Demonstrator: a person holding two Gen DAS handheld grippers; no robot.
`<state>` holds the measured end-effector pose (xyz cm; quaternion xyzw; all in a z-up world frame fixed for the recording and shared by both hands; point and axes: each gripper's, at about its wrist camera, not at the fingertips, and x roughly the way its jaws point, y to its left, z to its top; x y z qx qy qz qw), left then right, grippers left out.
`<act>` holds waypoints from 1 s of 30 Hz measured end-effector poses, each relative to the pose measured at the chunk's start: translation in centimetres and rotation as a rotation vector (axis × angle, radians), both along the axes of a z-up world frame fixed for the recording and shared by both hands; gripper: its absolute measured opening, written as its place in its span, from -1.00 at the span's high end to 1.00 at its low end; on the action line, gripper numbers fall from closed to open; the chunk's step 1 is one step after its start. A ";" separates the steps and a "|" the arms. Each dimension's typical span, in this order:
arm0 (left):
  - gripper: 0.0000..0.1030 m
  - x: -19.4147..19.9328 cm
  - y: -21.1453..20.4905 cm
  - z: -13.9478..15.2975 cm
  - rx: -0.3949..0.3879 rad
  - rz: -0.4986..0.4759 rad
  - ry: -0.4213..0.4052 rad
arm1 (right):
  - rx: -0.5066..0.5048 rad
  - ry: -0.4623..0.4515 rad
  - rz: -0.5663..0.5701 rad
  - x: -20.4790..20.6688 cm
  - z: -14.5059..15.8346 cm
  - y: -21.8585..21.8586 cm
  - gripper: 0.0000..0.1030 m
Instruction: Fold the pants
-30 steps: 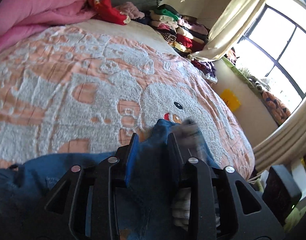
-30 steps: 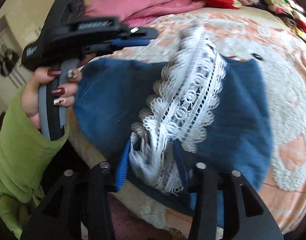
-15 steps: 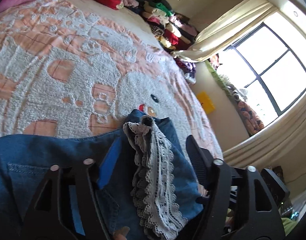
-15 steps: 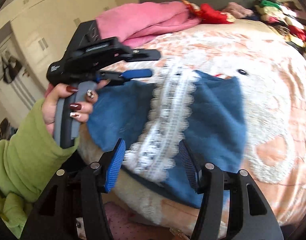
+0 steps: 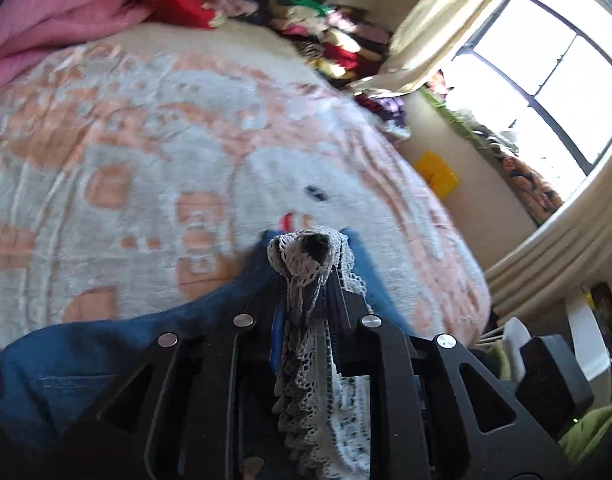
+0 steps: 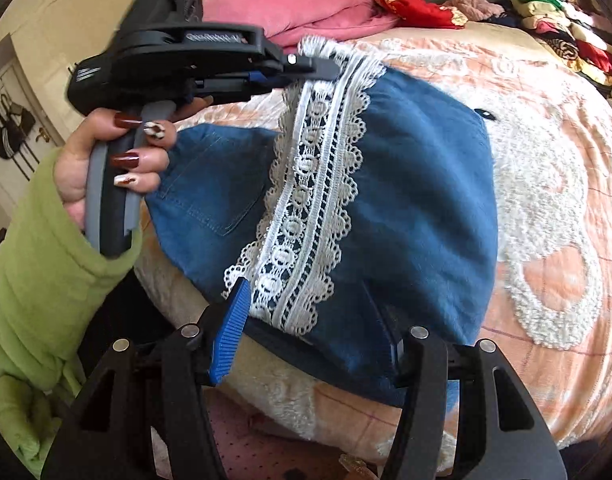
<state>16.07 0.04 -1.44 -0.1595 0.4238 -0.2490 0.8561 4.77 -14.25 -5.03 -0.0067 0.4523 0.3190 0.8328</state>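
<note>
I see the pants (image 6: 406, 208), blue denim with a white lace strip (image 6: 310, 184) running down them, lying folded near the edge of the bed, on the peach-and-white blanket (image 6: 554, 208). A back pocket shows on the part nearest the left hand (image 6: 105, 160).

My left gripper (image 5: 306, 276) is pinched narrow on the far end of the lace strip and the denim edge under it; in the left wrist view the lace bunches up out of its tips and trails back between the fingers. From the right wrist view that same gripper (image 6: 306, 68) sits at the top end of the lace, lifting it slightly off the blanket.

My right gripper (image 6: 310, 320) stands wide, one finger on either side of the near end of the lace, the blue pad (image 6: 229, 328) just beside the scalloped edge, the other finger tucked under the denim.

Beyond, a pink quilt (image 6: 306, 8) and a pile of clothes (image 6: 558, 20) lie at the head of the bed. A bright window (image 5: 546, 64) with pale curtains is off to the side.
</note>
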 end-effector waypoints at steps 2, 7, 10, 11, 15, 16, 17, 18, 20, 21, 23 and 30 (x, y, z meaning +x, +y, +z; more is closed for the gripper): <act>0.72 1.1 1.0 -1.8 -0.011 0.030 0.056 | -0.011 0.004 0.007 0.0 -0.4 0.5 -0.07; 0.45 1.7 2.0 -4.3 -0.032 0.063 0.117 | -0.019 -0.005 0.004 -0.3 -0.3 0.4 -0.07; 0.32 -0.1 2.6 -3.8 -0.049 0.064 0.109 | -0.007 -0.020 -0.032 -0.3 0.3 -0.8 -0.07; 0.29 -0.8 2.7 -3.5 -0.049 0.065 0.107 | -0.002 -0.023 -0.043 0.1 0.4 -1.1 -0.07; 0.28 -5.1 3.0 -2.8 -0.039 0.043 0.112 | 0.007 -0.034 -0.078 0.1 0.9 -2.0 -0.05; 0.28 -5.8 2.9 -2.6 -0.032 0.037 0.110 | 0.002 -0.036 -0.085 0.2 0.9 -2.2 -0.05; 0.28 -7.1 2.8 -2.5 -0.025 0.028 0.113 | -0.010 -0.040 -0.095 0.3 0.8 -2.3 -0.05; 0.28 -7.8 2.6 -2.5 -0.026 0.016 0.122 | -0.018 -0.042 -0.104 0.4 0.7 -2.4 -0.05; 0.28 -9.3 2.2 -3.0 -0.027 -0.002 0.149 | -0.020 -0.046 -0.130 0.7 0.6 -2.8 -0.05; 0.28 -10.1 1.8 -3.4 -0.027 -0.013 0.171 | -0.012 -0.046 -0.141 0.7 0.6 -3.1 -0.05; 0.28 -11.1 1.3 -4.2 -0.045 -0.030 0.207 | 0.010 -0.054 -0.165 0.6 0.8 -3.7 -0.05; 0.19 -11.3 0.3 -6.5 -0.120 -0.026 0.297 | 0.026 -0.063 -0.192 0.3 1.1 -5.1 -0.05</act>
